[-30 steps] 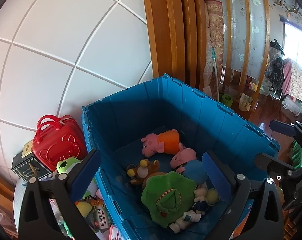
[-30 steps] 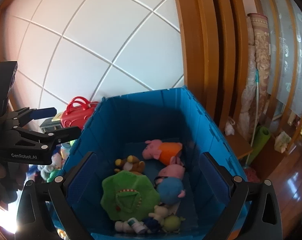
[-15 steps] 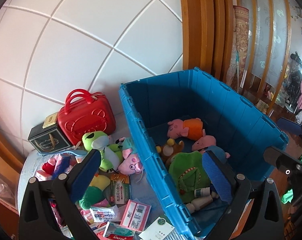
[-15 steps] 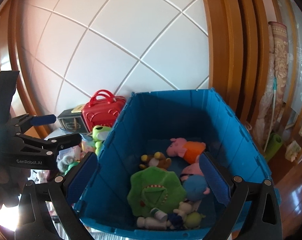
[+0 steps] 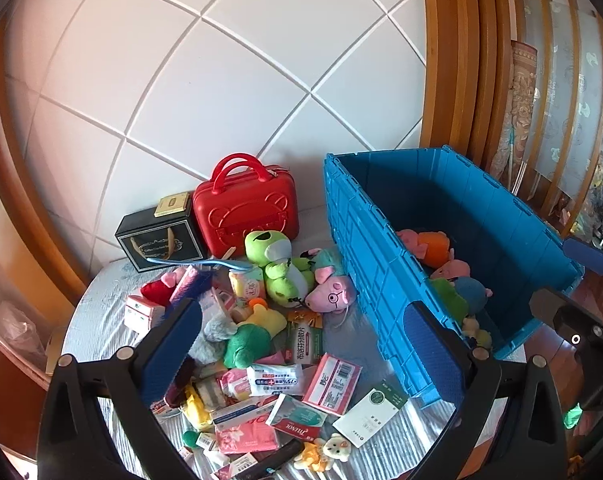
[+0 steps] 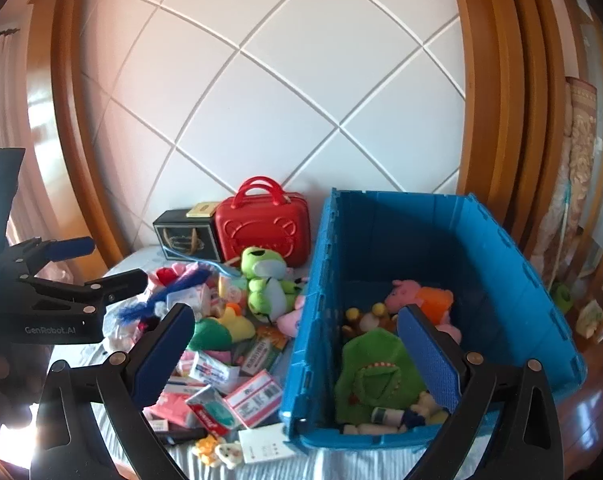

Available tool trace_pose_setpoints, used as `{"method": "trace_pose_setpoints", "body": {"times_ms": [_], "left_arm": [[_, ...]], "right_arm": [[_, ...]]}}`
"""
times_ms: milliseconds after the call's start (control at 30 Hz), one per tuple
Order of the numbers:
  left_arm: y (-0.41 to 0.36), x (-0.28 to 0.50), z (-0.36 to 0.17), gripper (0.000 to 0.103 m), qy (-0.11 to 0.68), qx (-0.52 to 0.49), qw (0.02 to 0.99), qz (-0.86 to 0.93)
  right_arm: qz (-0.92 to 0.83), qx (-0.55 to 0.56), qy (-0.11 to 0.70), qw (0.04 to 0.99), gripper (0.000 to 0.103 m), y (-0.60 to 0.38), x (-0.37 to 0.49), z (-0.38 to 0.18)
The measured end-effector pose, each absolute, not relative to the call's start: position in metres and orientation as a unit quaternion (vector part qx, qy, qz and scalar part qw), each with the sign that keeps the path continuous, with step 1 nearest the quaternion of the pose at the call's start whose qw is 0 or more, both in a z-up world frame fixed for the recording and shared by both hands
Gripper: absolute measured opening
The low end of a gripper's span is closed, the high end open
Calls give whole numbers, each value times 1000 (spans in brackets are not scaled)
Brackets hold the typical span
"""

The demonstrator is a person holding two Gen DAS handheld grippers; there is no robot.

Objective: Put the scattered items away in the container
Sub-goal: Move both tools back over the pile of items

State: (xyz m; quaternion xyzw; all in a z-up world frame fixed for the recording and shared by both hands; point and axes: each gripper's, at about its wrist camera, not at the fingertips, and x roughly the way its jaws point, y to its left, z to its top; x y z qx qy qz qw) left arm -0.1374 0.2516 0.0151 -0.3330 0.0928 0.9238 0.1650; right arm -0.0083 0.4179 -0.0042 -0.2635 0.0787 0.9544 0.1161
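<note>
Both grippers have swung left since a second ago, away from the bin's inside and toward the pile beside it. Left gripper (image 5: 301, 344) now hangs over the clutter with its jaws wide apart and nothing between them; the right gripper (image 6: 297, 344) is likewise spread and empty, straddling the bin's near-left wall.

Just under the left gripper lie a green-and-yellow plush (image 5: 251, 336), a green medicine box (image 5: 303, 336) and a white wipes pack (image 5: 275, 380). A little farther out sit a frog plush (image 5: 279, 264) and a pink pig (image 5: 331, 294), the pig resting against the outside of the bin (image 5: 381, 280). Behind them stand a red case (image 5: 245, 216) and a black box (image 5: 159, 240), close to the wall.

The bin already holds several plush toys, among them a green one (image 6: 375, 376) and a pig in orange (image 6: 419, 298), but most of the clutter is still outside.

This looks like the reach for the next item, early to midway through the job. The next move calls for picking one target, lowering the open jaws around it alone, and closing without catching neighbouring packets; soft plush should grip more easily than the flat boxes.
</note>
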Motion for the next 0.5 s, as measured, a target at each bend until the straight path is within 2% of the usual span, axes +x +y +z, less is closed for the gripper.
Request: {"method": "trace_pose_setpoints", "body": {"times_ms": [500], "left_arm": [[170, -87, 19, 102, 79, -335, 144, 928]], "right_arm": [[950, -272, 66, 137, 103, 345, 11, 8]]}}
